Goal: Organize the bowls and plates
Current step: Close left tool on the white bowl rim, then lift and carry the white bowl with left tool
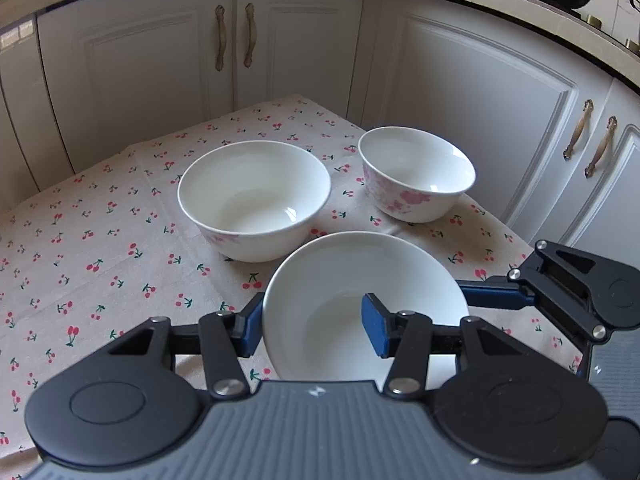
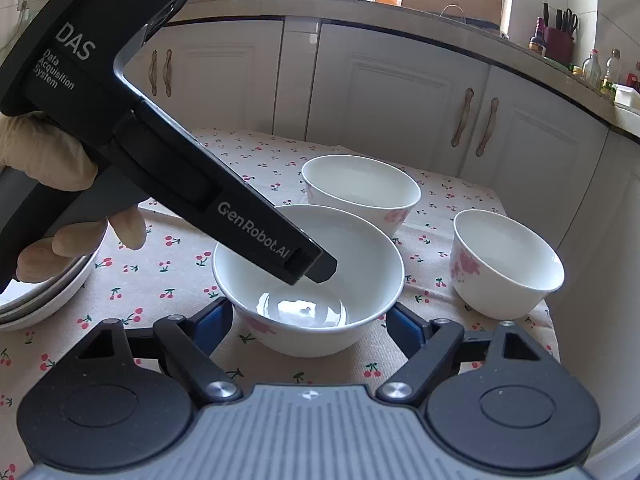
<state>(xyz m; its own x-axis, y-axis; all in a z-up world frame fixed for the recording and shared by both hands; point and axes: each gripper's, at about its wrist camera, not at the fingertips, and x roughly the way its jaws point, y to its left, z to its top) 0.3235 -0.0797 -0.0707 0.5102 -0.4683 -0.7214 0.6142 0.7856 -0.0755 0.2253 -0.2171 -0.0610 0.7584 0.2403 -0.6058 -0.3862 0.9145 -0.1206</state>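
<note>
Left gripper (image 1: 316, 330) jaws clamped across near rim of small shallow bowl (image 1: 362, 280), one pad inside, one outside; lower edge of that bowl cut off behind gripper body. Right gripper (image 2: 310, 322) jaws spread wide either side of same bowl (image 2: 308, 280), not touching as far as visible. Big bowl (image 1: 254, 196) and floral bowl (image 1: 416, 174) upright farther back on cherry-print worktop (image 1: 100, 240), apart from each other. Plate stack (image 2: 48, 296) at left edge of right view, mostly hidden behind gloved left hand (image 2: 48, 160) and cropped by frame. Left pad tips hidden inside bowl from right view.
</note>
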